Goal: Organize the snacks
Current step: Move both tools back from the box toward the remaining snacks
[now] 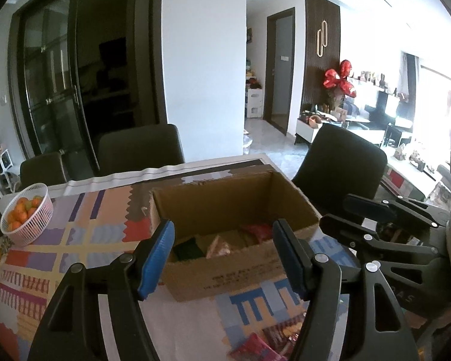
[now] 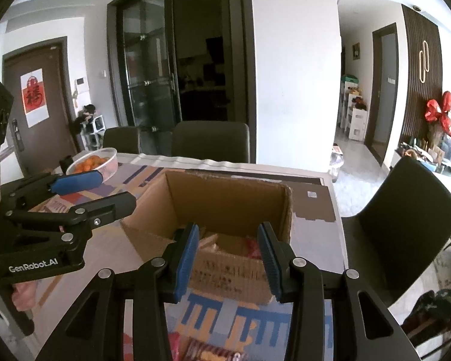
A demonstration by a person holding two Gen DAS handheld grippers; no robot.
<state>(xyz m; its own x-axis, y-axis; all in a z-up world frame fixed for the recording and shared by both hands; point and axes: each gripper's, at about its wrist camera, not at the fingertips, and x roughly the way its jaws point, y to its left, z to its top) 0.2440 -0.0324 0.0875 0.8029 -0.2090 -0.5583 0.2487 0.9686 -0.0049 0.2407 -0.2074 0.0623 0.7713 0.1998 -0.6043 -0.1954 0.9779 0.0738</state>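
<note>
Lettering "GenRobot.AI" marks left claw (image 2: 94, 195); box (image 2: 234, 279) print illegible.

Both cameras are looking forward and slightly down along their own fingers, sitting close over the near edge of the patterned tablecloth (image 1: 84, 240). Both are facing the open cardboard box (image 1: 225, 198) and the chairs beyond it. The left view is catching the right gripper (image 1: 339, 213) at its right edge, the right view the left gripper (image 2: 114, 192); the box's contents are probably too blurred to identify.
</note>
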